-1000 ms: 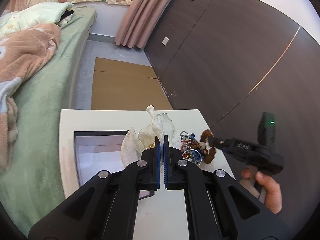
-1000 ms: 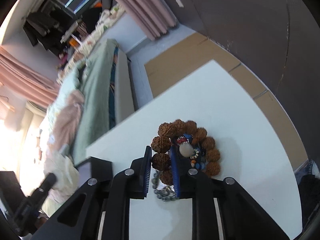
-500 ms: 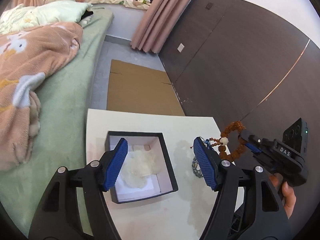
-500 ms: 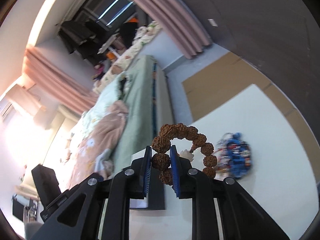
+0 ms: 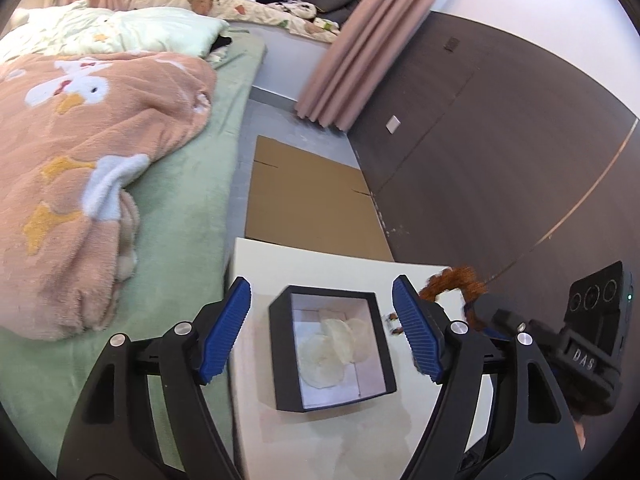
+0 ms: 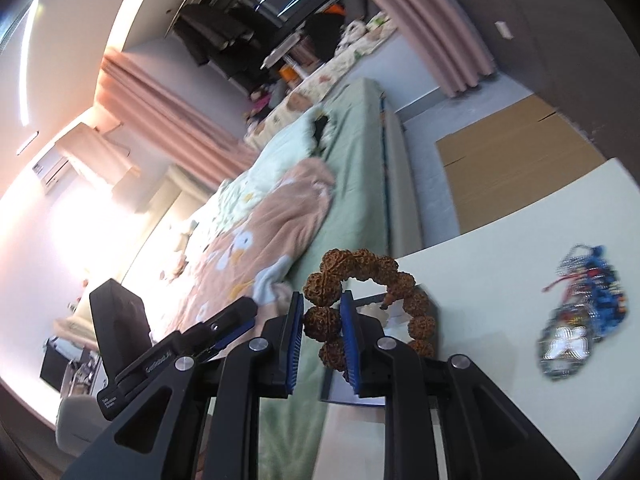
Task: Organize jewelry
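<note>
A black open box point(image 5: 282, 354) with a white lining and crumpled white tissue point(image 5: 334, 350) sits on the white table point(image 5: 320, 440). My left gripper point(image 5: 322, 336) is open wide above the box, empty. My right gripper point(image 6: 320, 320) is shut on a brown bracelet of large rough beads point(image 6: 362, 266), held above the table beside the box; the bracelet also shows in the left wrist view point(image 5: 456, 280) at the box's right. A pile of blue and silver jewelry point(image 6: 580, 312) lies on the table to the right.
A bed with green sheet point(image 5: 188, 184) and a peach blanket point(image 5: 80, 140) runs along the table's left edge. Flat cardboard point(image 5: 308, 200) lies on the floor beyond the table. A dark wall point(image 5: 500, 140) stands to the right.
My left gripper let go of the tissue, opened wide and rose above the box. My right gripper lifted the brown bracelet off the jewelry pile and carried it left toward the box.
</note>
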The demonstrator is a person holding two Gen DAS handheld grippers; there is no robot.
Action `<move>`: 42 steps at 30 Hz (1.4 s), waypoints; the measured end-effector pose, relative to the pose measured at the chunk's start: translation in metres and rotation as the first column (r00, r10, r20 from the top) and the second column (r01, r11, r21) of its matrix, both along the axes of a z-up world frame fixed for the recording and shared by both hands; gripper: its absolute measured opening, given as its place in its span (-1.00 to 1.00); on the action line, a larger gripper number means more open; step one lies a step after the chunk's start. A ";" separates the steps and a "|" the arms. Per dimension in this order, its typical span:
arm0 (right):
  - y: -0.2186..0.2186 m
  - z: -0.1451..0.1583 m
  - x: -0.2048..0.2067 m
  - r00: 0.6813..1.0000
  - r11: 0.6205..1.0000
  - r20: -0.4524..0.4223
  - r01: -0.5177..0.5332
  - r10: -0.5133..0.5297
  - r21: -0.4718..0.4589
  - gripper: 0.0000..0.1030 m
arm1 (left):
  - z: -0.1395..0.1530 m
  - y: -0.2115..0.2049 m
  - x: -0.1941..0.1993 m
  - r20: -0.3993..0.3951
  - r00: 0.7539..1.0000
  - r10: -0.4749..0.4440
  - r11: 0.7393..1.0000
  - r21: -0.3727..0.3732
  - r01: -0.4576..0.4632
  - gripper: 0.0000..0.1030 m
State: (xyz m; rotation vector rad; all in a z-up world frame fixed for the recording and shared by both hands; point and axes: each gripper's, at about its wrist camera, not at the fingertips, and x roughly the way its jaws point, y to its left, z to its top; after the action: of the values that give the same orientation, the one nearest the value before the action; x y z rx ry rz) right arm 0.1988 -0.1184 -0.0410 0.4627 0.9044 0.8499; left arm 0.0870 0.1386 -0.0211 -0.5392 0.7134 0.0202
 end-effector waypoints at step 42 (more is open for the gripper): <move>-0.225 -0.034 0.023 0.900 0.904 -0.143 0.385 -0.412 -0.183 0.27 | -0.044 -0.198 0.067 -0.097 0.935 -0.340 0.936 0.055 0.346 0.42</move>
State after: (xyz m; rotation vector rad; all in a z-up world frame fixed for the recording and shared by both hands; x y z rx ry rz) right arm 0.2219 -0.3435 -0.0754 0.5759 0.9864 0.3627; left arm 0.1540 -0.0596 -0.0655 -0.3401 0.8809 -0.2587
